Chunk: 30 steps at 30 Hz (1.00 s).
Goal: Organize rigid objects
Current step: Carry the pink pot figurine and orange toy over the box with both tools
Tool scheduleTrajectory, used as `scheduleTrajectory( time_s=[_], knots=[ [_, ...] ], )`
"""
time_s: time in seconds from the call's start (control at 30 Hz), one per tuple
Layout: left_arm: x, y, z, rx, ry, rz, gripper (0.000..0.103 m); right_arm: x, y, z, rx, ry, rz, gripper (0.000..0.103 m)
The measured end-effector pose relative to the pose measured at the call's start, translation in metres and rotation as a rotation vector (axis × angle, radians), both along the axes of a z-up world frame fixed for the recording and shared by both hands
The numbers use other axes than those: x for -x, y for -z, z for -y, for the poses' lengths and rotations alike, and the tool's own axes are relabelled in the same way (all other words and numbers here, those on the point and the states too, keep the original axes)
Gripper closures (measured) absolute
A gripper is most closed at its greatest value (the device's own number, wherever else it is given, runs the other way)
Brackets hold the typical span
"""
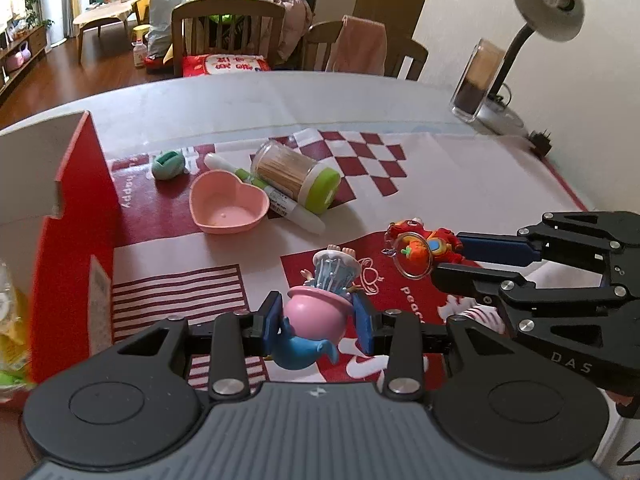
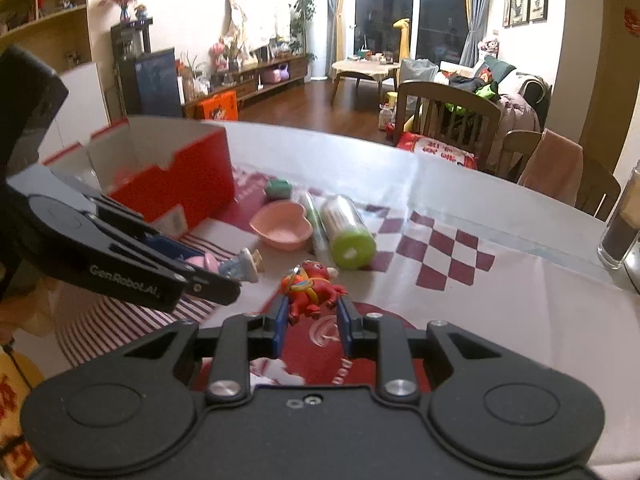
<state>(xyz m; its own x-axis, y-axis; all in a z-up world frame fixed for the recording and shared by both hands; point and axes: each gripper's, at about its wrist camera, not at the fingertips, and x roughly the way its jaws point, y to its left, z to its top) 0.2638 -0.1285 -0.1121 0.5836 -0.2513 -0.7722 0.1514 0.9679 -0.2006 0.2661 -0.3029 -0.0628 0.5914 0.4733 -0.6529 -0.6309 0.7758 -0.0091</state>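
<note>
Two toys are clamped: a pink-and-blue plastic figurine [image 1: 316,312] by the left gripper [image 1: 318,320], a red plastic horse keychain [image 2: 310,294] by the right gripper [image 2: 310,320]. Either could be dropped through shallow, uneven grips.

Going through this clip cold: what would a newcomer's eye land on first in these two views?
Probably the two toys in the grippers: the left gripper is closed on a pink-and-blue figurine, and the right gripper pinches a red toy figure with a keyring. Next comes the open red box at the left of the table. Between box and toys lies a cluster: pink heart-shaped bowl, toothpick jar on its side, and a white-and-green tube.
</note>
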Motion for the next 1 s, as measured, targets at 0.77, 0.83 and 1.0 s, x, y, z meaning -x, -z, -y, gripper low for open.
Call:
scheduleTrajectory(
  time_s=[0.77,0.83,1.0],
  knots=[
    [0.065,-0.073,-0.112,0.016,-0.054,0.086,0.066,0.059,-0.070,-0.124,-0.041,-0.039,0.061,0.078],
    [0.069,-0.076,-0.126,0.018,-0.060,0.091,0.066,0.061,-0.070,-0.137,-0.038,-0.048,0.067,0.078],
    [0.078,-0.082,-0.157,0.006,-0.079,0.105,0.066,0.065,-0.073,-0.165,-0.031,-0.068,0.081,0.078]
  ],
)
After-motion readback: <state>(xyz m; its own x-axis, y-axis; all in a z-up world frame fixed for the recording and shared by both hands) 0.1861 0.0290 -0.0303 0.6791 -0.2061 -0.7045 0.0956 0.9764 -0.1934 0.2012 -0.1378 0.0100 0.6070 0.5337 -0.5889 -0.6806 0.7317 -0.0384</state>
